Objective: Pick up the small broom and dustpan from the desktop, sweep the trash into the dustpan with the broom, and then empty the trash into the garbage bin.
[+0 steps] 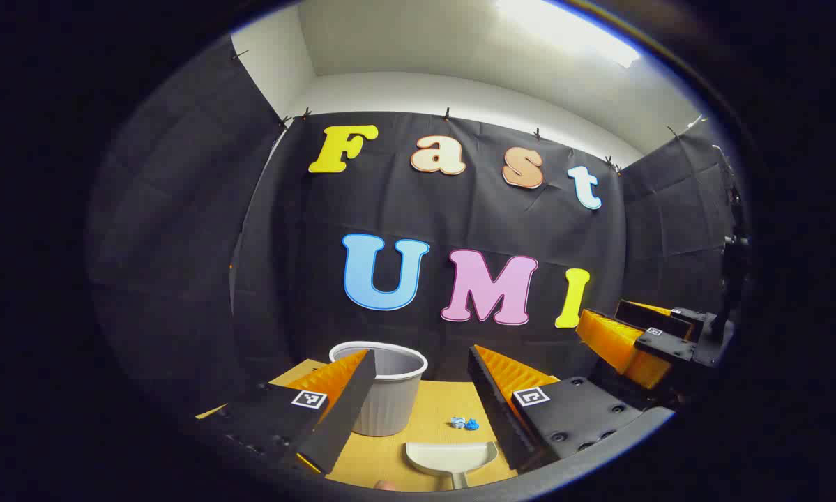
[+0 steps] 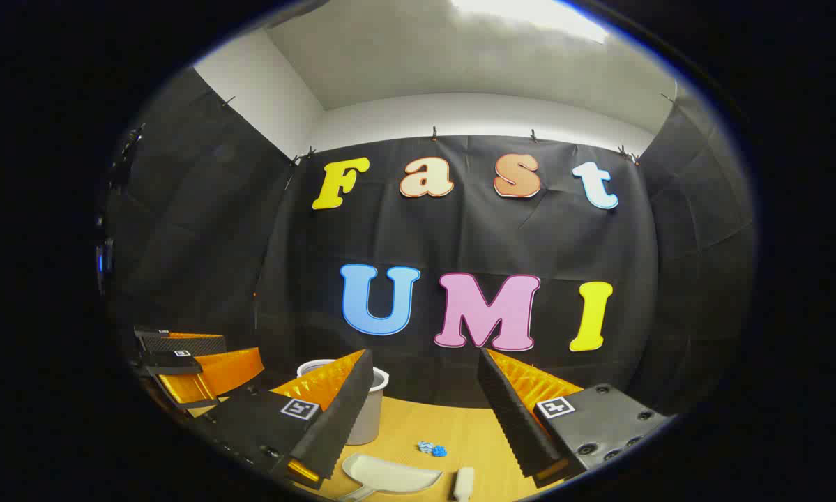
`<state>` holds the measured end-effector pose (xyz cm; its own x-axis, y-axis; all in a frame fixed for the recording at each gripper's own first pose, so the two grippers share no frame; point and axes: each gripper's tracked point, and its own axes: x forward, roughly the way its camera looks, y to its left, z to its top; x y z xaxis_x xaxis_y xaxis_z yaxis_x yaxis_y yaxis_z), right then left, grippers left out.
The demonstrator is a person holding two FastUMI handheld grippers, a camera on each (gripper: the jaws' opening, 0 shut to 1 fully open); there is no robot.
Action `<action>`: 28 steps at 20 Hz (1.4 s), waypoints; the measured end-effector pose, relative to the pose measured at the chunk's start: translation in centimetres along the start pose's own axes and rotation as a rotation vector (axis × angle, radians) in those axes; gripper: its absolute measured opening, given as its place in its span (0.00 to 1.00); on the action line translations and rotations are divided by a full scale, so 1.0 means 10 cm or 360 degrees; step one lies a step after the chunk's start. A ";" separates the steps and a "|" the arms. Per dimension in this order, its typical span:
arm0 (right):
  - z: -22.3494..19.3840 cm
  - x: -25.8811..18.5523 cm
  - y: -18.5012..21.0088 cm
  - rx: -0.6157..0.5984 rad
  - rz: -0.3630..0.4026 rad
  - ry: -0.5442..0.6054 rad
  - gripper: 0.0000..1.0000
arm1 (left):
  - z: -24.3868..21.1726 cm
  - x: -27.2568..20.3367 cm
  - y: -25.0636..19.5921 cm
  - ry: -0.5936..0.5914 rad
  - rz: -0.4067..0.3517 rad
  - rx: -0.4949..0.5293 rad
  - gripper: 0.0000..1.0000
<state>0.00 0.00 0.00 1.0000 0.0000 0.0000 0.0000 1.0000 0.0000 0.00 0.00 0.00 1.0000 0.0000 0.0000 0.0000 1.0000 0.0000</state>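
Both my left gripper [image 1: 418, 397] and right gripper [image 2: 424, 404] hover, jaws released, above the surface [image 1: 431, 415], where dustpan [image 1: 452, 457] lies beside bin [image 1: 390, 390], blue trash [image 1: 464, 422] and broom [image 2: 464, 482].

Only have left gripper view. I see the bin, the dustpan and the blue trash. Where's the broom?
Observer: Right gripper view shows a small white object lying on the desktop just right of the dustpan. It is probably the broom's handle, though its near end is cut off.
Operator: Right gripper holding anything?
Observer: No. The right gripper has its fingers wide apart with nothing between them.
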 end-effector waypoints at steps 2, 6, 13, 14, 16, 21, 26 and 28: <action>-0.03 0.00 0.03 0.0014 0.0017 0.0018 0.87 | -0.02 -0.03 -0.01 0.0020 -0.0008 -0.0005 0.77; -0.02 0.01 0.08 0.0045 0.0026 0.0020 0.97 | 0.06 -0.08 -0.05 -0.0024 -0.0033 0.0030 0.80; -0.05 -0.05 0.05 -0.0041 0.0012 0.0012 0.87 | -0.02 -0.02 -0.08 -0.0028 -0.0019 0.0044 0.79; -0.07 -0.06 0.04 -0.0034 0.0006 0.0024 0.87 | -0.05 0.00 -0.12 -0.0013 -0.0044 0.0049 0.79; -0.07 -0.10 -0.02 -0.0031 -0.0015 0.0028 0.87 | -0.05 0.01 -0.17 -0.0011 -0.0075 0.0049 0.80; -0.09 -0.14 -0.18 -0.0043 -0.0085 0.0037 0.87 | -0.10 0.06 -0.31 -0.0008 -0.0139 0.0047 0.80; -0.09 -0.19 -0.33 -0.0036 -0.0149 0.0040 0.87 | -0.19 0.10 -0.35 0.0031 -0.0152 0.0006 0.80; -0.09 -0.20 -0.36 -0.0037 -0.0167 0.0048 0.87 | -0.20 0.12 -0.39 0.0033 -0.0176 -0.0020 0.80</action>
<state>-2.03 -3.63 -0.94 0.9940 -0.1052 -0.0290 0.1045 0.9942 -0.0249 1.18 -3.87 -2.04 0.9937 -0.1107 -0.0197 0.1105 0.9938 -0.0136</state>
